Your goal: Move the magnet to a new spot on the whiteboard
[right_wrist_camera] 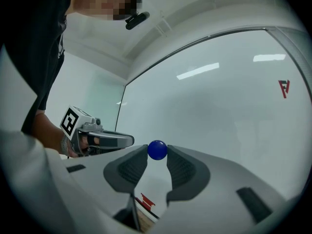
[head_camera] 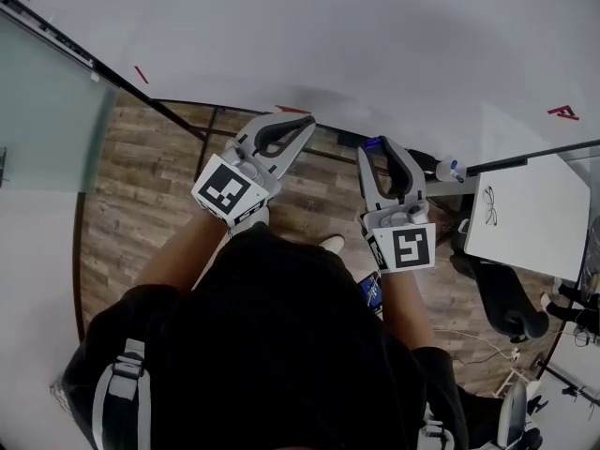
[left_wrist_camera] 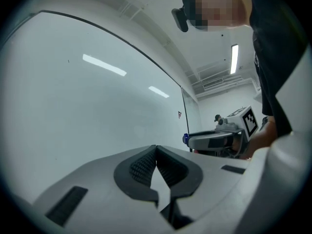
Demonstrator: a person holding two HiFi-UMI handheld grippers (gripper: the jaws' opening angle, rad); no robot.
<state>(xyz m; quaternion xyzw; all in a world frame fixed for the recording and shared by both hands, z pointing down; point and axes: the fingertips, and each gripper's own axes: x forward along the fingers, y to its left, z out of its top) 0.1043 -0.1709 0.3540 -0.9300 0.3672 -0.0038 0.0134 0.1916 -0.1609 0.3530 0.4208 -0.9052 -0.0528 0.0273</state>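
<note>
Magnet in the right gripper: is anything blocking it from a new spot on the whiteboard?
Nothing visible. The magnet sits between the right gripper's jaw tips, and the whiteboard around it is bare except for red marks. The left gripper is off to one side.

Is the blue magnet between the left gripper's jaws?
No, the left gripper is closed with empty jaws; the magnet sits between the jaws of the right gripper.

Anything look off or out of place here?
Nothing stands out. The blue magnet is pinched at the tips of the right gripper, by the whiteboard; a shallow grip, but centred. The left gripper is shut and empty.
</note>
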